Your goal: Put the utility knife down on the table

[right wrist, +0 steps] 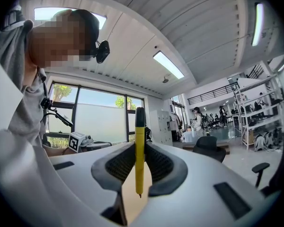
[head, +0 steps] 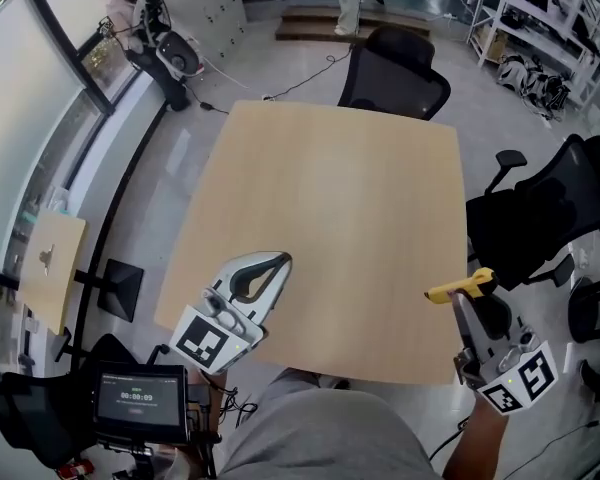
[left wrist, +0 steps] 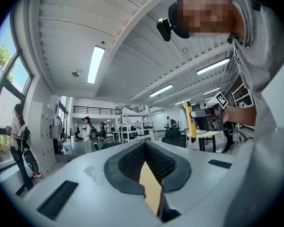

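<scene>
- Utility knife (head: 460, 286): yellow, clamped crosswise near the jaw tips of the right gripper (head: 467, 303), at the right edge of the table (head: 340, 188). In the head view it looks raised off the wood rather than resting on it, though the height is hard to judge.
- In the right gripper view the knife (right wrist: 139, 126) stands between the two ribbed pads, dark end up and narrow tip down. The jaws of the right gripper (right wrist: 140, 145) are part-way closed and press on its flat sides.
- The left gripper (head: 280, 261) sits over the near left part of the table. Its own view shows the tips of the left gripper (left wrist: 144, 145) met, with nothing between them.
- The tabletop is bare wood, so any spot inboard of the edge will serve.
- To do it well, I would:
  - carry the knife further over the wood, away from the edge;
  - lower it until its long side lies flat;
  - only then ease the jaws apart, so it cannot tip or slide off;
  - draw the gripper straight back afterwards.
</scene>
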`<state>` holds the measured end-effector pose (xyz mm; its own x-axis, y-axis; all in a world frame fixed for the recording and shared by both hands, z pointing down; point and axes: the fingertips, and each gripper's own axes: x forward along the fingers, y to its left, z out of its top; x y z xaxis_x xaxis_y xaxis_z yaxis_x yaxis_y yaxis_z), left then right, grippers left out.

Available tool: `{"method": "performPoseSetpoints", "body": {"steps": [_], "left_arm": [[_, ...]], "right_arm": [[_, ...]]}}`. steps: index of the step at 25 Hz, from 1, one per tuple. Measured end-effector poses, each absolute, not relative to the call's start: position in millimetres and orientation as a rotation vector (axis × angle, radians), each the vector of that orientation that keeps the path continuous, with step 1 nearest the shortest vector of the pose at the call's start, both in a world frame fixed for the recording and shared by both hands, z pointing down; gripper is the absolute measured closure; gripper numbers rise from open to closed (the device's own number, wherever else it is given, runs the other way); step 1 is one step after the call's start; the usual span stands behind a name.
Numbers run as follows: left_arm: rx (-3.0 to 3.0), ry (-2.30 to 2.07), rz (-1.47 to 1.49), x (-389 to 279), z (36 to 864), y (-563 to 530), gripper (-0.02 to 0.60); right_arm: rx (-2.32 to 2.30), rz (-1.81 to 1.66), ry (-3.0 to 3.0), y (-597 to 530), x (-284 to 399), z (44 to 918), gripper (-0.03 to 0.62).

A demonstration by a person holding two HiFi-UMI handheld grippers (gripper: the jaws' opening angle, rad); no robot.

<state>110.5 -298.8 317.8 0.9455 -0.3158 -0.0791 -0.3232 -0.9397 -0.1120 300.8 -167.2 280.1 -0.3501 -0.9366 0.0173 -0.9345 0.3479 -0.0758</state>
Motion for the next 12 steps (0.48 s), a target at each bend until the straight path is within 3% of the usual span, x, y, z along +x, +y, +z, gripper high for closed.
{"method": "performPoseSetpoints", "body": {"steps": [12], "left_arm": [[-3.008,0.504,0.065,125,325,-351,0.577]], "right_arm": [[-1.734,-0.156,2.579,-248,320,292,0.522]]}}
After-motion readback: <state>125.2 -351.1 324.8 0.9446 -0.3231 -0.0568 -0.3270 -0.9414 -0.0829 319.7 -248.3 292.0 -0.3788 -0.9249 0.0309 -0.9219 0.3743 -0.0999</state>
